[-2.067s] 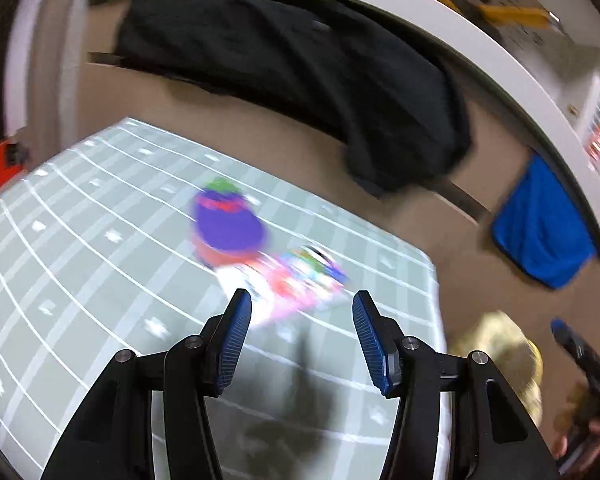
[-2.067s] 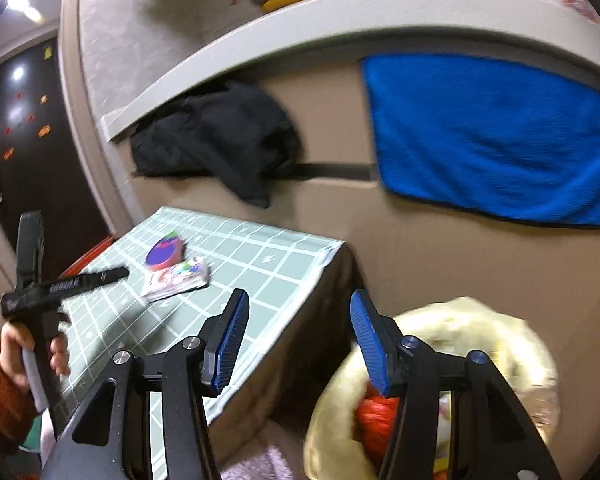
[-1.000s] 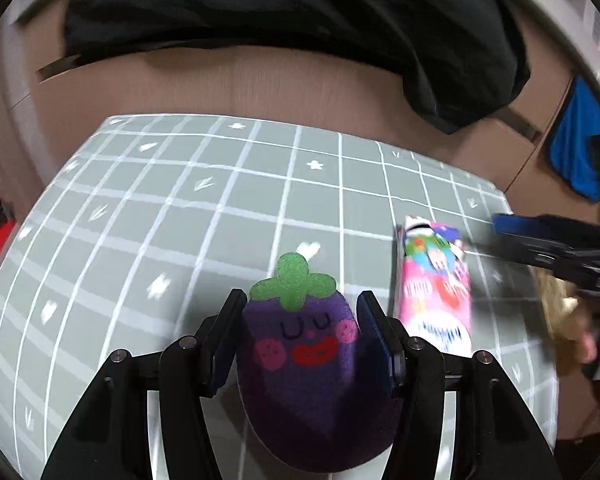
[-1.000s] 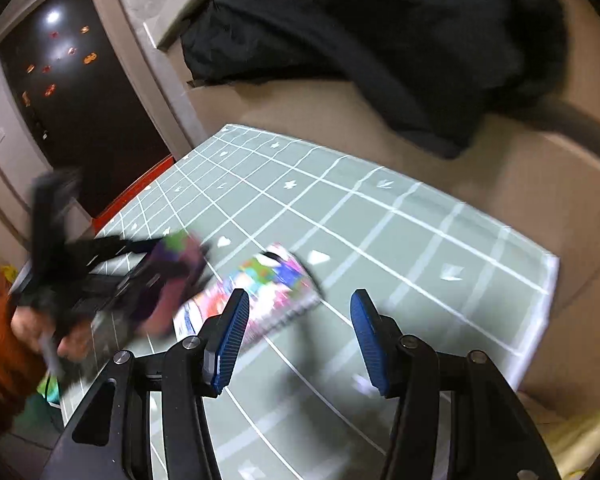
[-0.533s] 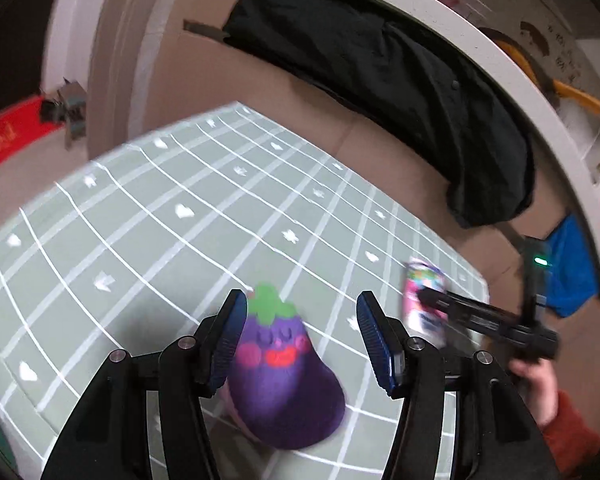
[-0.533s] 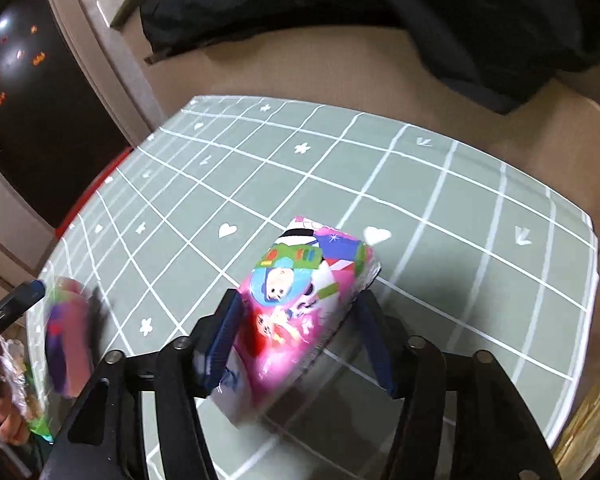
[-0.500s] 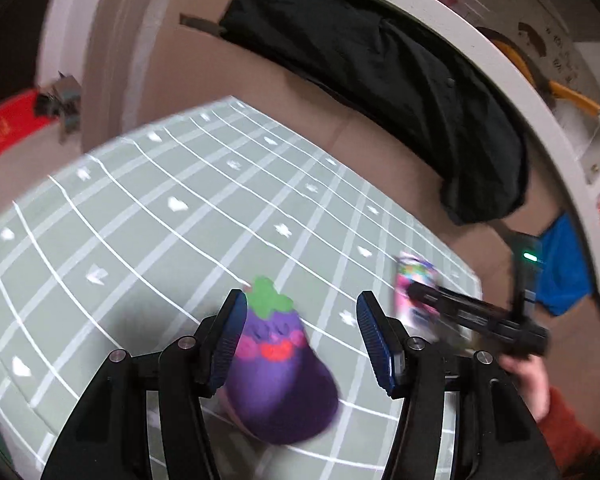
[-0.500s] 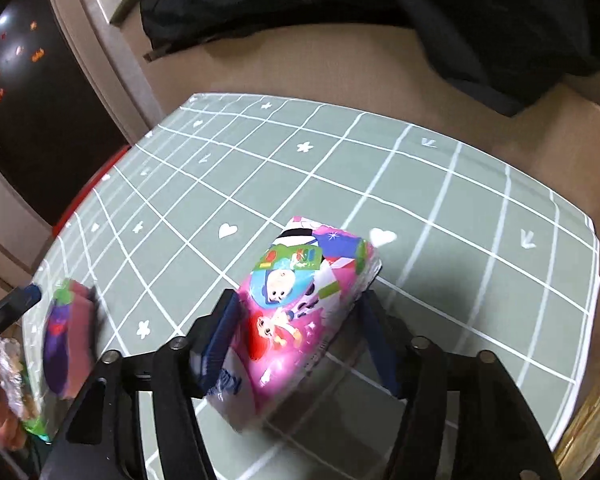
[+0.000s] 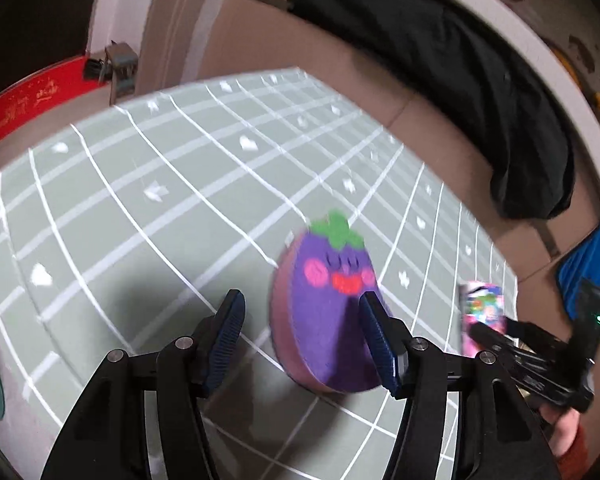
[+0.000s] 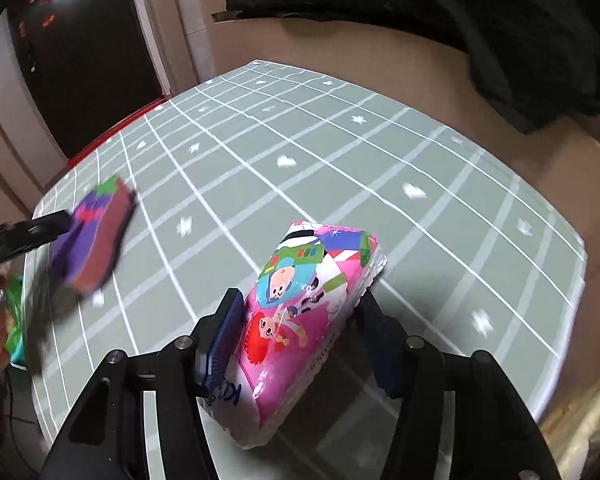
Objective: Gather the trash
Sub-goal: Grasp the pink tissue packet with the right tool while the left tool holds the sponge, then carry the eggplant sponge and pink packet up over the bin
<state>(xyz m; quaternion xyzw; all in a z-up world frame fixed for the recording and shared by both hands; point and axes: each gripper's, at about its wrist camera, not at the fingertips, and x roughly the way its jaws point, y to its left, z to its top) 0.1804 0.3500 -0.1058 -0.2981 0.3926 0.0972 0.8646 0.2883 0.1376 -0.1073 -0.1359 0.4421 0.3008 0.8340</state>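
A purple eggplant-shaped sponge (image 9: 328, 312) with a smiling face is tilted up on edge against the right finger of my left gripper (image 9: 300, 338), whose jaws stand wide apart around it. It also shows blurred in the right wrist view (image 10: 93, 236). A pink cartoon-printed tissue pack (image 10: 295, 320) lies between the jaws of my right gripper (image 10: 297, 344), which closes on its sides. The pack shows small in the left wrist view (image 9: 482, 312). Both sit on a green grid-patterned tablecloth (image 10: 340, 152).
A black garment (image 9: 440, 80) hangs over the brown surface behind the table. A blue cloth (image 9: 588, 268) hangs at the far right. A red strip (image 9: 31, 96) lies beyond the table's left edge. A yellowish bag (image 10: 580, 428) shows at lower right.
The eggplant sponge has tipped up and shifted right against my left gripper's right finger. My right gripper has closed in around the pink tissue pack and lifted its near end.
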